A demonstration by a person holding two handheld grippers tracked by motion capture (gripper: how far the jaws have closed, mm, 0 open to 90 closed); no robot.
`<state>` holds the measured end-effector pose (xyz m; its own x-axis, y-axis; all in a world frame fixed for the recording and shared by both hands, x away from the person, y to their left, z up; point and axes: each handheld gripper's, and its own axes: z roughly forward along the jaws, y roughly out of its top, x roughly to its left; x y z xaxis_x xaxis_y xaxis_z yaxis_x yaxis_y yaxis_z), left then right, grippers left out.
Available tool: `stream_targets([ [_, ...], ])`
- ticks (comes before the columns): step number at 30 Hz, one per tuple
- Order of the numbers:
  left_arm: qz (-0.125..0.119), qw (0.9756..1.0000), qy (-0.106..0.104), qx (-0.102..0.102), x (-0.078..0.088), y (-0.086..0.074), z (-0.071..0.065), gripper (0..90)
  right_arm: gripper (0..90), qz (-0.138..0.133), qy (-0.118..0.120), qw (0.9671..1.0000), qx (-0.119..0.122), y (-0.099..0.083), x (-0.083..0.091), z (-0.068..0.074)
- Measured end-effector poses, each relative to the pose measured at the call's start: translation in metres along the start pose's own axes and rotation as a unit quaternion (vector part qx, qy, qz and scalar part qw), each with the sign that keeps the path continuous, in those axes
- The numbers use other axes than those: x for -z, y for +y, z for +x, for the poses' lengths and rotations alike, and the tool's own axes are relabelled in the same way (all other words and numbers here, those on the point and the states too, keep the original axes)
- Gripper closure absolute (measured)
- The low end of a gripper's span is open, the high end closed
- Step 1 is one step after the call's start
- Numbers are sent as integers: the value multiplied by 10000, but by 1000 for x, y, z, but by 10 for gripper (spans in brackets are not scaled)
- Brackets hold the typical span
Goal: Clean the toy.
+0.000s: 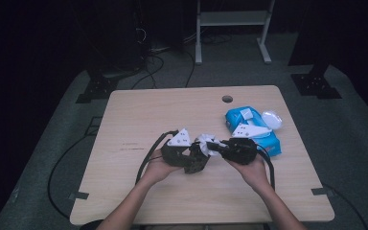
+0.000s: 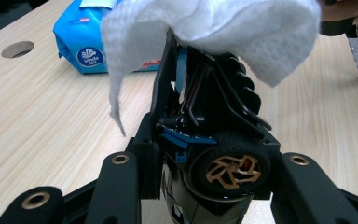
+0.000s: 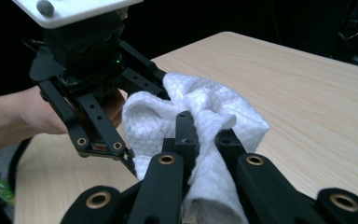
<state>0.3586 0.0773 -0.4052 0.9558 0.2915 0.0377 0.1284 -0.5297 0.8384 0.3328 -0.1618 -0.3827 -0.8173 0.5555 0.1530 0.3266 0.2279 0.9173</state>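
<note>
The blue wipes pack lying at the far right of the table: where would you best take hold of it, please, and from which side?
Grip the wipes pack across its narrow width, coming down from above at its near end. It lies flat and looks soft, so its sides should give under the jaws. Avoid the far end, where the flap stands open and a wipe sticks up.

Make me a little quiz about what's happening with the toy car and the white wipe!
1. True or false: the left gripper holds a black toy car.
2. What does the right gripper pinch? A) a spoon B) a white wipe C) a pen
3. What colour is the wipes pack lying on the table?

Key: 1 true. 2 B, and the wipe is draped over the car. 3 blue.
</note>
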Motion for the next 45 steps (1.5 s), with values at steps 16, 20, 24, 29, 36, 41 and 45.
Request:
stream_targets([
  [16, -32, 10000, 0, 5, 1, 0, 2, 573, 834, -69, -48, 9992, -388, -12, 2, -14],
  [20, 13, 10000, 39, -26, 3, 0, 3, 573, 834, 12, -59, 9986, -530, -21, 0, -20],
  [24, 8, 10000, 34, -6, 2, -1, 4, 573, 834, 125, -56, 9979, -626, -25, -1, -25],
  [29, -17, 10000, 13, 10, 3, -1, 4, 573, 834, 124, -32, 9978, -646, -25, -1, -25],
  [36, -177, 9998, 11, 23, 4, 3, 2, 574, 834, -27, -87, 9987, -496, -13, 3, -17],
  [41, -119, 9999, 1, -44, 2, 4, 1, 574, 835, -143, -144, 9996, -199, 1, 5, -6],
  [45, -81, 9999, 23, -67, -3, 5, -3, 573, 834, -55, -151, 9998, 120, 8, 0, 10],
])
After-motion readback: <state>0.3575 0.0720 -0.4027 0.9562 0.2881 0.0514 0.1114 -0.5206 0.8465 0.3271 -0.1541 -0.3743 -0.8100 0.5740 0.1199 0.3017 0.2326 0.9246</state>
